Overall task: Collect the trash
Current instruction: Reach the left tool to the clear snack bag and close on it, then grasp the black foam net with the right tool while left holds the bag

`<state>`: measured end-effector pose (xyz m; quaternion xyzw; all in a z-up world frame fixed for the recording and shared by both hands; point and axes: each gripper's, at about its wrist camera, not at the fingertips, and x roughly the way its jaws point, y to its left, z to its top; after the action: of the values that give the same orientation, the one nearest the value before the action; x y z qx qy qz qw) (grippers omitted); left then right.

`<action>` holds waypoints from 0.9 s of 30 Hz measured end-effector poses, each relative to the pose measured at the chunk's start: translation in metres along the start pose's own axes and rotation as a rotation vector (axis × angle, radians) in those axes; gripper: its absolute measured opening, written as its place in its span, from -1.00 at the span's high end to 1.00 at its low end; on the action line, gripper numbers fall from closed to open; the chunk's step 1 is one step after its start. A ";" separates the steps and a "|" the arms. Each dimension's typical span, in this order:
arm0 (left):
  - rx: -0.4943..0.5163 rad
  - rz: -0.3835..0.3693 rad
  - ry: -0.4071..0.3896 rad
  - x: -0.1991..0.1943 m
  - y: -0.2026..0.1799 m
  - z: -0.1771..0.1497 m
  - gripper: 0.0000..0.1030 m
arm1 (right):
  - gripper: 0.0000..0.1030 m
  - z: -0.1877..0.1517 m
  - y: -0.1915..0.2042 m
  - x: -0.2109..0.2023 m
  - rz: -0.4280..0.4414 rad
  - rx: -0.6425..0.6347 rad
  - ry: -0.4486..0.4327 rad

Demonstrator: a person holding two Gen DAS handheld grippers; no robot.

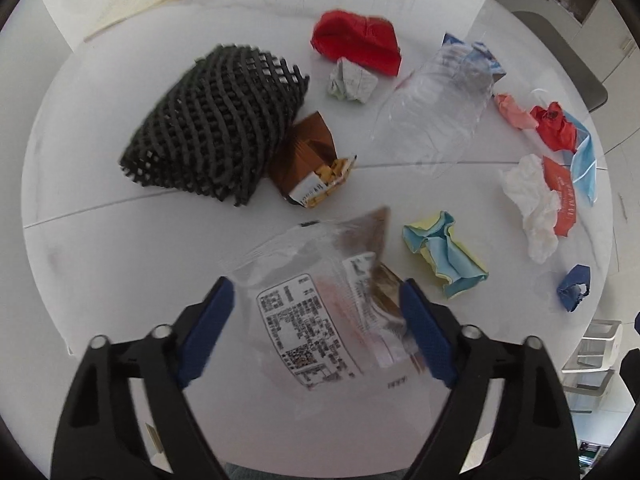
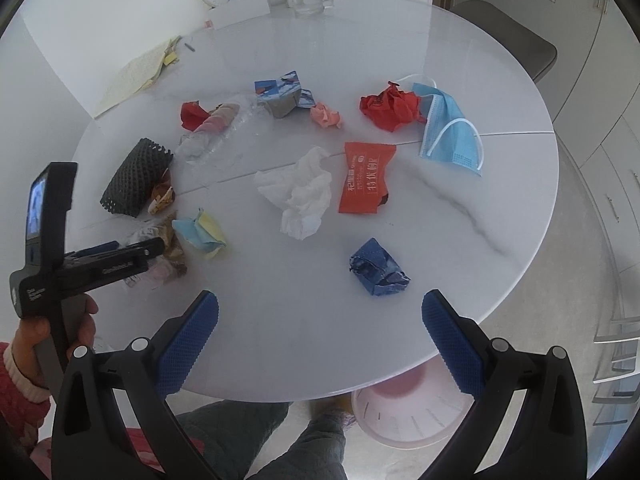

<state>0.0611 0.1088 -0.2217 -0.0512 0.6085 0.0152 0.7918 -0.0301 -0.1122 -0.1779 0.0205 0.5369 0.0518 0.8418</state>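
Left gripper (image 1: 316, 328): jaws apart, straddling clear printed wrapper (image 1: 320, 320) at worktop (image 1: 120, 240) near edge; we risk the slick film sliding free. Right gripper (image 2: 320, 340): wide apart, empty, idle; blue wad (image 2: 378, 268) beyond.

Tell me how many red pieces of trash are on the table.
3: a crumpled red sheet at the far left beside the clear bottle, a crumpled red paper next to the blue face mask, and a flat red-orange wrapper mid-table. Others may be hidden.

Left tool (image 1: 316, 320) straddling clear printed wrapper (image 1: 320, 312), black foam net (image 1: 216, 120) beyond, white round table (image 1: 120, 240)
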 end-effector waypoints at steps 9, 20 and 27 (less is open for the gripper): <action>0.024 -0.028 0.030 0.008 0.008 -0.001 -0.03 | -0.96 0.011 0.027 0.019 0.082 -0.035 0.010; 0.067 -0.087 -0.021 -0.032 0.041 0.000 0.09 | -0.80 0.052 0.116 0.048 0.211 -0.211 0.002; -0.001 -0.062 -0.064 -0.056 0.094 0.009 0.09 | -0.80 0.116 0.199 0.089 0.304 -0.298 0.018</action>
<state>0.0469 0.2048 -0.1716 -0.0699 0.5810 -0.0077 0.8109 0.0991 0.0976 -0.1910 -0.0240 0.5215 0.2574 0.8131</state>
